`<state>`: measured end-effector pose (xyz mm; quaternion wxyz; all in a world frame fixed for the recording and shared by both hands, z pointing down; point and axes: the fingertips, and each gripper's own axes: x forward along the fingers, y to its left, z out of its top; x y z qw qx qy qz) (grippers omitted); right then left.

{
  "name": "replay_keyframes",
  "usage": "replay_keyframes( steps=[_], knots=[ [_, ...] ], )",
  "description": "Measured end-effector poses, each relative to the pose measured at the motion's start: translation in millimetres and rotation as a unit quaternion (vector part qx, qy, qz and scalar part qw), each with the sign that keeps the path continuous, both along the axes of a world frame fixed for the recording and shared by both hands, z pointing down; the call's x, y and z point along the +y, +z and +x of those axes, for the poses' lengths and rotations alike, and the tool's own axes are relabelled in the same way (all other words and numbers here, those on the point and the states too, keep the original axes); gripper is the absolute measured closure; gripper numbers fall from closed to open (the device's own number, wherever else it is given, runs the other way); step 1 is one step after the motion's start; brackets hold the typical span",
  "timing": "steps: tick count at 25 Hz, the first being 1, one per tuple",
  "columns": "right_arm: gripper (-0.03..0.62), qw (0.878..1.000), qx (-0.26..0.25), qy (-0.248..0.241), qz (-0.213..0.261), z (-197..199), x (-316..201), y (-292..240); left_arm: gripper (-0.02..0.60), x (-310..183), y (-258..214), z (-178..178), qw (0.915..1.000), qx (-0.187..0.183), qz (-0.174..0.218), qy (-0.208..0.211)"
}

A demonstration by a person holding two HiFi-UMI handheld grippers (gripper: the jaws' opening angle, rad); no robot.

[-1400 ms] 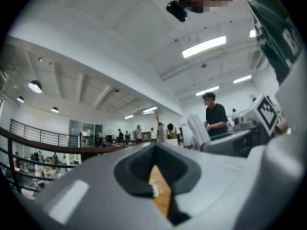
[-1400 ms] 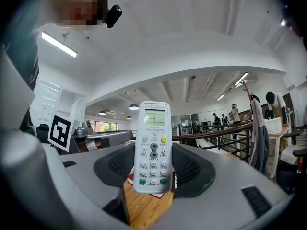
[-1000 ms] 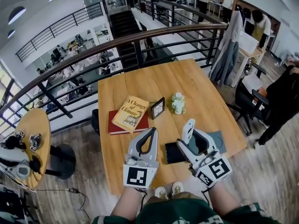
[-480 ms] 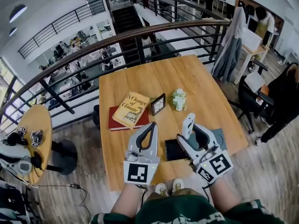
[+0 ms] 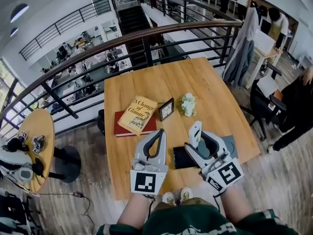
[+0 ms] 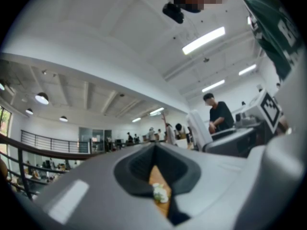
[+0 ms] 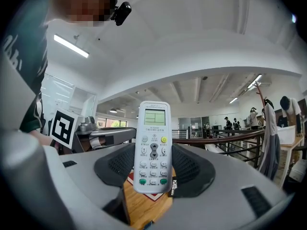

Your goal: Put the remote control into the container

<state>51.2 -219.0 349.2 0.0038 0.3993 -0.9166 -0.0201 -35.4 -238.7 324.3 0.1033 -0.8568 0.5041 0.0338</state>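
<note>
Right gripper view: white rectangular plastic remote control (image 7: 153, 138) upright, clamped in right tongs (image 7: 153, 169).
Left tongs (image 6: 154, 150) clenched, empty, over near edge of wooden tabletop (image 5: 146, 84).

Smooth wooden table (image 5: 161, 82), plastic remote control (image 7: 152, 147)

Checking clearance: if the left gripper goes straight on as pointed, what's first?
Likely the white flower cluster on the wooden table, showing low beyond the left gripper and its closed tips. It might pass just above. Depth unclear.
</note>
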Motion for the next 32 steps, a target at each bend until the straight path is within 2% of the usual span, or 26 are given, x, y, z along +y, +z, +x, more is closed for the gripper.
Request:
replay_keyframes(
  steps=[5, 8, 12, 15, 18, 25, 32],
  knots=[
    [0.342, 0.999, 0.046, -0.008, 0.003, -4, -1, 15, 0.584, 3, 8, -1, 0.9999, 0.002, -0.013, -0.007],
    [0.342, 0.997, 0.076, -0.016, -0.002, -7, -6, 24, 0.584, 3, 3, -7, 0.9999, -0.008, 0.001, -0.014],
    [0.344, 0.991, 0.125, -0.029, -0.049, -5, -13, 63, 0.584, 4, 7, -11, 0.9998, -0.013, 0.01, -0.015],
    [0.344, 0.983, 0.157, -0.048, -0.079, -9, -16, 94, 0.584, 7, 13, -15, 0.9998, -0.01, 0.002, -0.016],
    [0.344, 0.975, 0.185, -0.065, -0.107, -12, -15, 125, 0.584, 13, 23, -14, 0.9996, -0.027, -0.003, -0.01],
    [0.344, 0.956, 0.218, -0.08, -0.178, -14, -24, 191, 0.584, 12, 29, -21, 0.9996, -0.026, -0.009, -0.011],
    [0.345, 0.93, 0.281, -0.099, -0.217, -16, -19, 231, 0.584, 13, 32, -26, 0.9995, -0.023, -0.014, -0.014]
  ],
)
